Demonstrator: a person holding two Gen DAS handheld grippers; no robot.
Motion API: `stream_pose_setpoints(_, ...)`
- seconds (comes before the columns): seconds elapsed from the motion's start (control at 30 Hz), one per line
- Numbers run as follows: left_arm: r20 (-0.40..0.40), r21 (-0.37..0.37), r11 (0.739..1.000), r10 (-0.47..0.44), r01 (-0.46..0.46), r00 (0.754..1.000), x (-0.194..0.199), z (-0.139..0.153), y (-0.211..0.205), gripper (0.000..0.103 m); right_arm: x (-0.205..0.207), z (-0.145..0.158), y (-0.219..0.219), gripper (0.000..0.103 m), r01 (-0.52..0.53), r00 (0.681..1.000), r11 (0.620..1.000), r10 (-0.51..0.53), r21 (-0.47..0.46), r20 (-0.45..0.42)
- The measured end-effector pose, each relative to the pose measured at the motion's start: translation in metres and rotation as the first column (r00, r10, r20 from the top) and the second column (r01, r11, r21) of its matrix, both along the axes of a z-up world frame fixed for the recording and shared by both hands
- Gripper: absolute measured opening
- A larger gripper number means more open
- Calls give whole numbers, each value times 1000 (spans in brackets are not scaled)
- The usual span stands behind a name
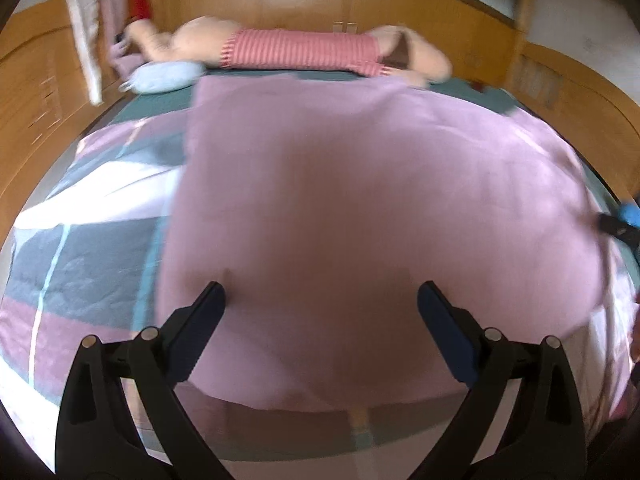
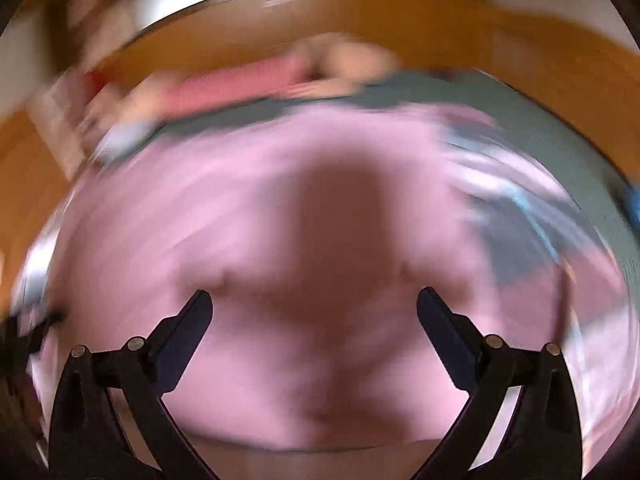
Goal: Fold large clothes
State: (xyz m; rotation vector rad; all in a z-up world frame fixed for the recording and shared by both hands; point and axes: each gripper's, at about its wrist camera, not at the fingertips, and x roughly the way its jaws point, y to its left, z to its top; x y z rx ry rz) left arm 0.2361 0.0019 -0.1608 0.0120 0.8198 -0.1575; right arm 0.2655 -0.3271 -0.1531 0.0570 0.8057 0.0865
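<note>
A large pink cloth [image 1: 360, 208] lies spread flat over the bed, its near hem close to the bed's front edge. My left gripper [image 1: 322, 298] hovers above the near part of the cloth, open, with nothing between its fingers. In the right wrist view, which is blurred by motion, the same pink cloth [image 2: 304, 240] fills the picture, and my right gripper [image 2: 314, 300] is wide open above it, holding nothing. At the right edge of the left wrist view the right gripper [image 1: 618, 226] shows as a dark tip with a blue part.
A patchwork bedcover [image 1: 80, 248] in grey, pink and white lies under the cloth. At the bed's far end lie a plush toy in a red-striped shirt [image 1: 300, 50] and a pale blue cushion [image 1: 164, 76]. Wooden panelling [image 1: 36, 92] surrounds the bed; towels [image 1: 88, 40] hang at far left.
</note>
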Motion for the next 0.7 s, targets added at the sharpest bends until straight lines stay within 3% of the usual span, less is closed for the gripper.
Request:
stream_pose_setpoints(0.1,-30,37,995,-96,97,995,-7,-8,-22,99,-12,-19,61,102,-211,977,965,201,-158,-73)
stream_pose_setpoints(0.2,-46,130,976,-172,176,984,-15,-18,-41,101,-20,-40,89,102,-266,964,893,243,-363,-109)
stream_pose_setpoints(0.3,-73,207,953,-210,220,975,-15,-30,-49,101,-19,-51,85,102,-311,950,857,263,-411,-170)
stream_pose_setpoints(0.4,-91,220,944,-230,245,969,-15,-36,-46,101,-17,-55,63,102,-349,934,836,270,-424,-236)
stream_pose_setpoints(0.57,-109,245,939,-219,240,970,-11,-40,-34,101,-16,-71,5,102,-334,929,790,181,-514,-324)
stream_pose_setpoints(0.67,-108,268,942,-180,203,978,-11,-40,-26,101,-14,-79,-29,102,-258,927,763,22,-593,-375)
stream_pose_setpoints(0.7,-108,279,943,-157,182,982,-12,-41,-22,101,-13,-82,-44,102,-202,922,740,-77,-641,-379)
